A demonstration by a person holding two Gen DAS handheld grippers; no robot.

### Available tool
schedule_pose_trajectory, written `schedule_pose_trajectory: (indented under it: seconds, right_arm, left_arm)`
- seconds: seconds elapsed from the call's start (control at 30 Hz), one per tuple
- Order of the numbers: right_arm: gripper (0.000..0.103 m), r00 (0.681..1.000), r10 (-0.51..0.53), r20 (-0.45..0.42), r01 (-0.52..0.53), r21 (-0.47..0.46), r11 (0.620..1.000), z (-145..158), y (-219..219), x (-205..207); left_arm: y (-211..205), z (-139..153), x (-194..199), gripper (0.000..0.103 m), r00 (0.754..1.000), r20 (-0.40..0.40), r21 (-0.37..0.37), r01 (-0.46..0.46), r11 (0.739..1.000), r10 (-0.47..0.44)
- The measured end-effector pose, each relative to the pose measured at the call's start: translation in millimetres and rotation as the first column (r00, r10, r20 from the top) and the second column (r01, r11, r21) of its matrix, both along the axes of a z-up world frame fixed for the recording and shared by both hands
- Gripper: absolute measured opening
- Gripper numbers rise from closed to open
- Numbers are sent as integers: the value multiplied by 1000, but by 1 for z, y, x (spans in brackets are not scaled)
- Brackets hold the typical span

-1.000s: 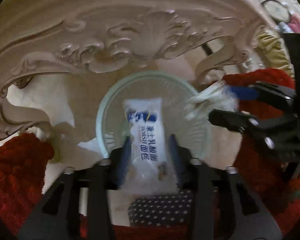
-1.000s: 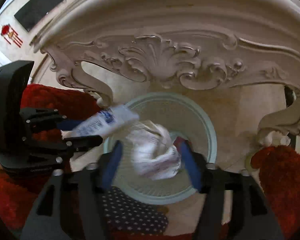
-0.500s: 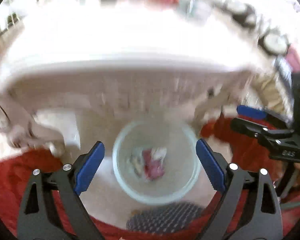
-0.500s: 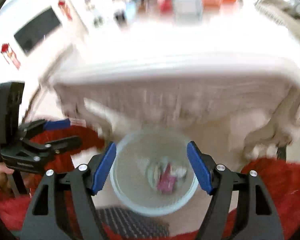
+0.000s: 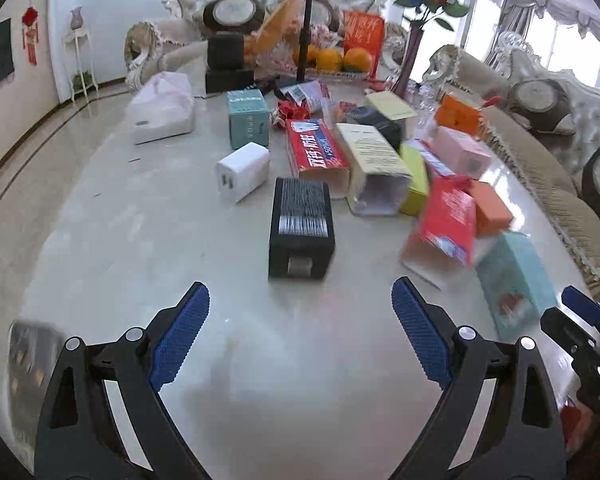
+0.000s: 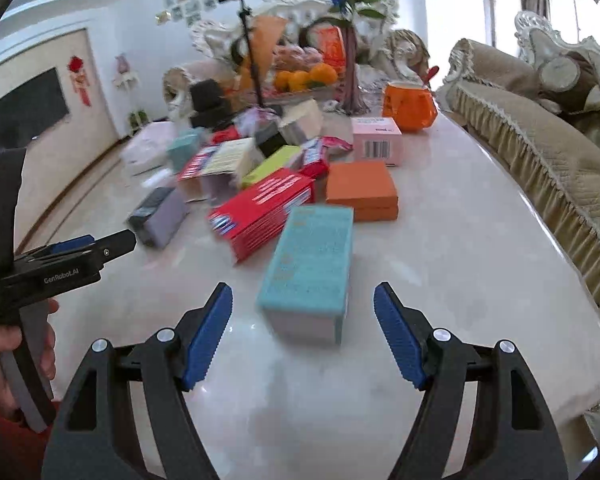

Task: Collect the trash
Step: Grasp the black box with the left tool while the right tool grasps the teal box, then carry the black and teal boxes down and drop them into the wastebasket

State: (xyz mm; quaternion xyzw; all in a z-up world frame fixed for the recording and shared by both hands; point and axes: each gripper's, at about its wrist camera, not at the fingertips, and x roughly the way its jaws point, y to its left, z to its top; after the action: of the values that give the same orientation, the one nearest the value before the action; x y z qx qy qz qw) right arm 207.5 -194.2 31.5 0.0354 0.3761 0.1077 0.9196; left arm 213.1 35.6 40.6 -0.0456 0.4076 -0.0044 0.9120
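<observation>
Several empty boxes lie scattered on the marble table [image 5: 140, 240]. My left gripper [image 5: 300, 312] is open and empty, just short of a black box [image 5: 302, 226]. A white charger box [image 5: 242, 172], a red box [image 5: 316, 148] and a cream box [image 5: 374, 160] lie beyond. My right gripper [image 6: 303, 312] is open and empty, its jaws either side of the near end of a teal box [image 6: 310, 268]. A red box [image 6: 264, 210] and an orange box [image 6: 362, 190] lie behind it. The left gripper also shows in the right wrist view [image 6: 100, 246].
A fruit tray with oranges [image 5: 332, 60], a vase of roses [image 6: 354, 40], an orange cup [image 6: 408, 106] and a white plastic bag [image 5: 160, 108] stand at the table's far end. A sofa [image 6: 540, 152] runs along the right edge.
Both grippers let their wrappers fall into the bin under the table, opened, and rose to face the tabletop. The bin is out of view now.
</observation>
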Motion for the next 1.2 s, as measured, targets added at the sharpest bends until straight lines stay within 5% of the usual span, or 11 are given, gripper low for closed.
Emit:
schedule_pose_trajectory:
  seconds: [0.27,0.33,0.37,0.57,0.8,0.93,1.1,1.2]
  right_arm:
    - [69,997,-20,-76,16,-52,998,-23,7,33]
    - [65,996,-14,-84,9,-60,998,-27,8,36]
    - [46,996,-5,-87,0,-58,998,-29,8,36]
    - [45,997,22,-79,-22,-1,1000,-18,-2,20]
    - [45,992,124,-8,-121,137,983,19,-25,-43]
    - [45,980,196,8,-195,172,966,31,-34,-97]
    - [46,939,326,-106,-295,239,925,16,-31,-167]
    - [46,904,350,-245,-299,221,928,-23,-18,-190]
  left_arm:
    - [10,-27,49,88,997,-62,46,-52,998,55]
    - [11,-29,50,56,996,-75,29,-37,999,39]
    - [11,-29,49,42,997,-67,39,-38,998,41]
    - [15,-20,31,40,998,-48,46,-27,999,29]
    - [15,23,-65,40,994,88,-6,60,998,-60]
    - [6,35,-151,40,980,130,-35,154,987,-148]
    - [-21,2,-237,40,961,10,-77,277,958,-277]
    - [-40,-36,-260,40,943,-99,-91,310,946,-318]
